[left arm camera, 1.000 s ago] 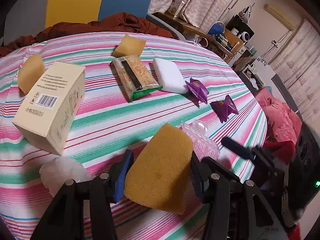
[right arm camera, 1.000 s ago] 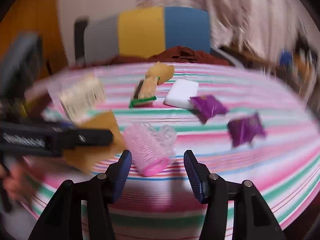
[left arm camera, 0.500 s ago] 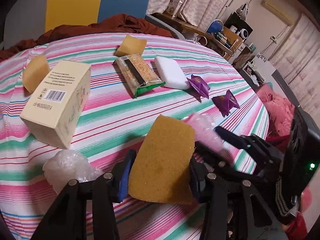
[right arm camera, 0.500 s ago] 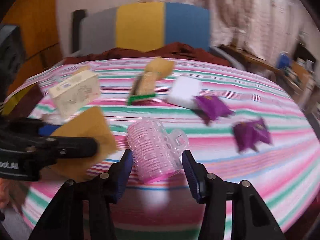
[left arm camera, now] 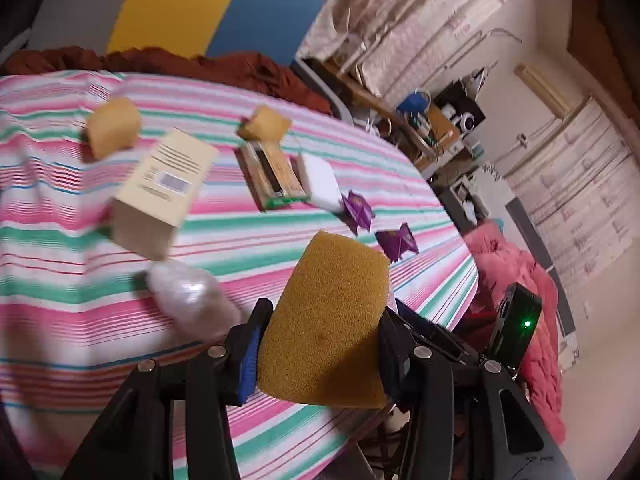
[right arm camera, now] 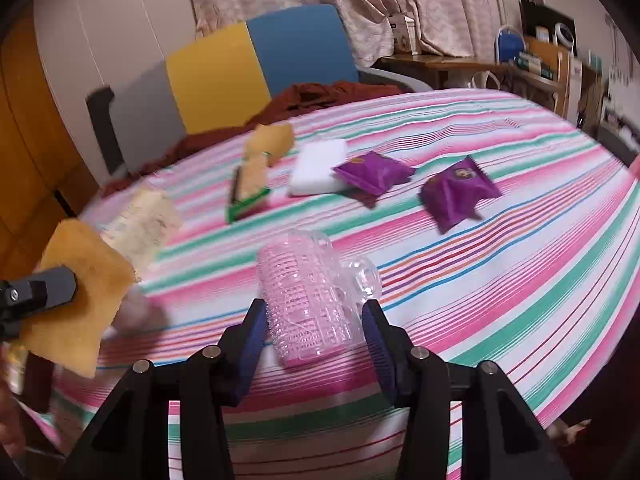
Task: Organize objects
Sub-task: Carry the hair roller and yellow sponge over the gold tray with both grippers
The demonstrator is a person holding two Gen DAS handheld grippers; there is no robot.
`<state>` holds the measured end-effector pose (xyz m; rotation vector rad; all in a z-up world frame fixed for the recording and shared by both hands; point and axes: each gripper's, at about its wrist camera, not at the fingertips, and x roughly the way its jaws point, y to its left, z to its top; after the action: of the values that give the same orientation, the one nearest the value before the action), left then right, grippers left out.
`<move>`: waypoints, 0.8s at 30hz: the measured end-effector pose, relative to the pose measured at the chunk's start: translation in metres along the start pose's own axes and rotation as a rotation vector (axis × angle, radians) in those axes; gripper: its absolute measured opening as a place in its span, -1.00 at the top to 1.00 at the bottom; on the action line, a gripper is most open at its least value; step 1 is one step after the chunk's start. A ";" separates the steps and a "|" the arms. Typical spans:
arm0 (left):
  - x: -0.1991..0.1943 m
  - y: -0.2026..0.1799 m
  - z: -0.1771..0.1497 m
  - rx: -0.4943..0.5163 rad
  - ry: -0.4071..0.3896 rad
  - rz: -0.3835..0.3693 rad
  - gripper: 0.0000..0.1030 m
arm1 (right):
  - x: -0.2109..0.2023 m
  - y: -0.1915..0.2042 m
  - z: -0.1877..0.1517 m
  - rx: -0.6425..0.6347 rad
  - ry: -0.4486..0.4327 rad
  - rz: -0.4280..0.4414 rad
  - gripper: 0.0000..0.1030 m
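My left gripper (left arm camera: 322,344) is shut on a mustard-yellow sponge (left arm camera: 332,312) and holds it above the near edge of the striped table (left arm camera: 60,240). The same sponge (right arm camera: 80,280) shows at the left of the right wrist view. My right gripper (right arm camera: 316,320) has a pink hair roller with a clear clip (right arm camera: 308,292) between its jaws. The jaws are still closing, and both pads press on the roller's sides. On the cloth lie a cream box (left arm camera: 168,184), two more yellow sponges (left arm camera: 114,126) (left arm camera: 266,124), a snack packet (left arm camera: 276,172), a white block (left arm camera: 320,176) and two purple sachets (right arm camera: 372,172) (right arm camera: 458,192).
A crumpled clear plastic bundle (left arm camera: 188,292) lies near the front edge, just left of my left gripper. A chair with a yellow and blue back (right arm camera: 260,64) and a rust-red cloth (right arm camera: 320,94) stand behind the table. Cluttered shelves (left arm camera: 432,128) and a pink quilt (left arm camera: 516,268) are to the right.
The left gripper has risen and swung with its sponge, so the box and plastic bundle slid left. The right jaws have narrowed onto the roller and the right wrist has rolled.
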<state>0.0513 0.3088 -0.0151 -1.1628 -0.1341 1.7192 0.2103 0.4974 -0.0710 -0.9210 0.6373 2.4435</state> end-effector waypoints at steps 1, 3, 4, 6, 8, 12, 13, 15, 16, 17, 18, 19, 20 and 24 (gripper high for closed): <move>-0.009 0.002 -0.001 -0.004 -0.014 0.003 0.06 | -0.003 0.004 0.000 0.002 -0.002 0.018 0.07; -0.023 0.008 -0.002 -0.003 -0.040 0.029 0.05 | -0.009 0.016 -0.001 -0.023 -0.012 0.033 0.07; -0.033 0.012 -0.002 -0.003 -0.060 0.047 0.05 | -0.012 0.022 0.000 -0.041 -0.019 0.039 0.07; -0.051 0.021 -0.003 -0.009 -0.098 0.081 0.05 | -0.018 0.033 0.000 -0.057 -0.032 0.067 0.07; -0.069 0.031 -0.004 -0.025 -0.135 0.106 0.04 | -0.024 0.042 0.001 -0.044 -0.041 0.121 0.07; -0.106 0.057 -0.006 -0.042 -0.204 0.194 0.04 | -0.029 0.062 0.003 -0.018 -0.032 0.228 0.07; -0.111 0.065 -0.006 -0.047 -0.215 0.214 0.04 | -0.030 0.069 0.003 -0.018 -0.026 0.260 0.07; -0.126 0.082 -0.008 -0.061 -0.236 0.257 0.04 | -0.032 0.084 0.002 -0.029 -0.019 0.319 0.07; -0.135 0.093 -0.010 -0.079 -0.248 0.281 0.04 | -0.033 0.094 0.001 -0.044 -0.013 0.344 0.07; -0.141 0.102 -0.011 -0.094 -0.256 0.296 0.04 | -0.034 0.104 0.000 -0.062 -0.007 0.368 0.07; -0.148 0.113 -0.012 -0.112 -0.263 0.311 0.04 | -0.035 0.115 -0.001 -0.083 -0.002 0.394 0.07; -0.157 0.126 -0.014 -0.133 -0.274 0.336 0.03 | -0.036 0.123 -0.002 -0.096 0.001 0.411 0.07; -0.163 0.134 -0.015 -0.147 -0.282 0.356 0.03 | -0.037 0.132 -0.003 -0.111 0.008 0.431 0.07; -0.188 0.172 -0.024 -0.212 -0.310 0.439 0.03 | -0.038 0.170 -0.008 -0.161 0.033 0.504 0.07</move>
<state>-0.0417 0.0708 -0.0070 -1.1261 -0.2717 2.3174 0.1458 0.3496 -0.0058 -0.9533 0.7679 2.9671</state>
